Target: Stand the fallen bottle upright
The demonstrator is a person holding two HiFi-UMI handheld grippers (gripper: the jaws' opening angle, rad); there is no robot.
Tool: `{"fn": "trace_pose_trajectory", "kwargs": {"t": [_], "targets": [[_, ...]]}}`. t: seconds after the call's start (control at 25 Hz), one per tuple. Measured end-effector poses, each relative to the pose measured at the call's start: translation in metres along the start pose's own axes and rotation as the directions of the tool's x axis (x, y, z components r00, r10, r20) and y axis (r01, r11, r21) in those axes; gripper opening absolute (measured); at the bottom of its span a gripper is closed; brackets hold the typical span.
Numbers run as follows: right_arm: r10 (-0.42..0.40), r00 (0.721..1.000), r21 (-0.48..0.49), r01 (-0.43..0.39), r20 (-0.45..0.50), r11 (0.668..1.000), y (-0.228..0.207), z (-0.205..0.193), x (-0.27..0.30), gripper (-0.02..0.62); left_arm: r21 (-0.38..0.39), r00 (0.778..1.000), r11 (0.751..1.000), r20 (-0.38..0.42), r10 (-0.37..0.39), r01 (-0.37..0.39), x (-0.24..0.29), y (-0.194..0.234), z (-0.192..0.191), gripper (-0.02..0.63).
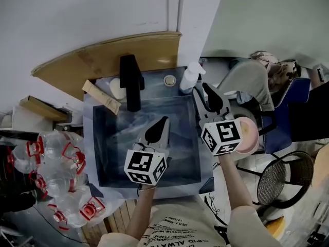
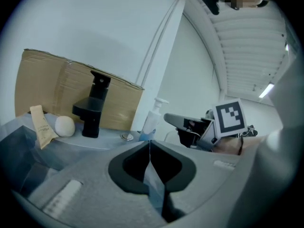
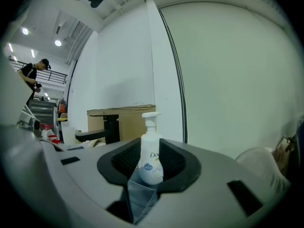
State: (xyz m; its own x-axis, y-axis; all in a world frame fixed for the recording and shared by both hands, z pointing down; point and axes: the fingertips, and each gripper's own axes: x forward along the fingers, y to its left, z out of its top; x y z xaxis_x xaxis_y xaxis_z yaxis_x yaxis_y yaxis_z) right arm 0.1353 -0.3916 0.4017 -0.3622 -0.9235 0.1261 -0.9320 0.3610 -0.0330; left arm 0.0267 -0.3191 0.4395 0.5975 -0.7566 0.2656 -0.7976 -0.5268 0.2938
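Standing upright on sink rim [image 1: 90, 147], bottle [image 1: 189, 79]; right gripper [image 1: 206, 90] jaws spread, left gripper [image 1: 162, 123] jaws together.

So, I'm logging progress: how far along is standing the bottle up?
Done: the pump bottle stands upright on the sink's back ledge. In hand: nothing; the right gripper has its jaws apart, the bottle free ahead of them; the left gripper, jaws together, is empty. Left: probably just backing away.

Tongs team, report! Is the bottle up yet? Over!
Left tongs shut, empty. Right tongs open, empty. White plastic pump bottle upright on grey sink rim. Nothing blocking.
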Motion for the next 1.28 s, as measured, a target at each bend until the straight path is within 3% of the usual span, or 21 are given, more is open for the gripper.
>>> {"fn": "trace_pose_trajectory", "kwargs": {"t": [0.16, 0.44, 0.88, 1.28], "targets": [[-0.006, 1.000, -0.013, 0.006, -0.019, 1.000, 0.008, 0.000, -0.022, 0.054, 0.035, 1.000, 0.999, 0.017, 0.002, -0.002, -0.013, -0.002, 0.010, 0.026], [0.009, 0.999, -0.008, -0.010, -0.041, 1.000, 0.025, 0.002, -0.054, 0.010, 0.096, 0.999, 0.995, 0.047, -0.011, 0.006, -0.037, -0.011, 0.028, 0.026], [0.048, 0.997, 0.017, -0.047, -0.053, 0.999, 0.046, 0.015, -0.095, 0.005, 0.147, 0.995, 0.989, 0.095, -0.009, -0.006, -0.080, -0.015, 0.049, 0.026], [0.070, 0.997, 0.090, -0.073, 0.027, 0.993, 0.061, 0.041, -0.128, 0.005, 0.197, 0.990, 0.980, 0.141, -0.001, -0.027, -0.117, -0.010, 0.067, 0.026]]}}
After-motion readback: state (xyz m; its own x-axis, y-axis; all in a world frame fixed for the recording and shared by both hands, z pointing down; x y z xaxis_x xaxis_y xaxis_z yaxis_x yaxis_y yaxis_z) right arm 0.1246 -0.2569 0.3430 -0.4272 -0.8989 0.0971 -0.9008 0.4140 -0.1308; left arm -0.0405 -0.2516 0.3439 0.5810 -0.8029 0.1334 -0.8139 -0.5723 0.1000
